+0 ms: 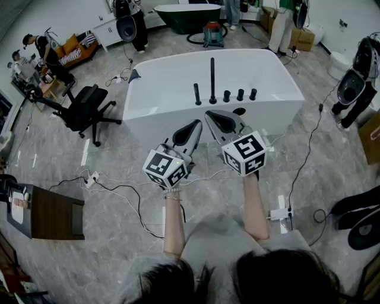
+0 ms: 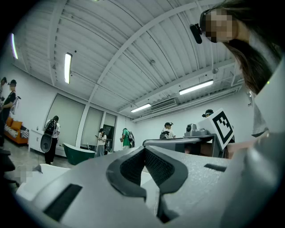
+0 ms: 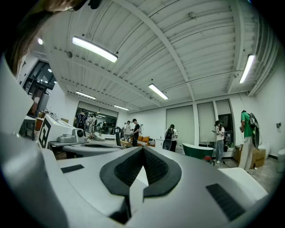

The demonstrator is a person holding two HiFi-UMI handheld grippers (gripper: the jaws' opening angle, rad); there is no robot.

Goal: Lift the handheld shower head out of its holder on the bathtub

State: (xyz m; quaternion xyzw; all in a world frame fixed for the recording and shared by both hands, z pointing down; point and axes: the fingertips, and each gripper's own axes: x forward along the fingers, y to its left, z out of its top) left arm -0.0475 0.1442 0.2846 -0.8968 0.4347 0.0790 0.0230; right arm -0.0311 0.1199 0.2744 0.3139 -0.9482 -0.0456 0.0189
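Note:
The white bathtub (image 1: 160, 89) stands ahead of me on the grey floor. On its near rim a tall, thin black shower head (image 1: 212, 78) stands upright in its holder, beside a shorter black spout (image 1: 197, 94) and three black knobs (image 1: 240, 94). My left gripper (image 1: 196, 124) and right gripper (image 1: 209, 114) hover side by side just short of the near rim, below the fixtures and apart from them. Both are shut with nothing between their pads. The left gripper view shows shut jaws (image 2: 144, 150) pointing slightly upward into the room. The right gripper view shows the same (image 3: 143, 149). Neither gripper view shows the shower head.
A black office chair (image 1: 88, 111) stands left of the tub. Cables and a power strip (image 1: 279, 214) lie on the floor near my feet. A dark table (image 1: 54, 214) is at the lower left. A dark green tub (image 1: 187, 15), a red vacuum (image 1: 214, 32) and several people are farther back.

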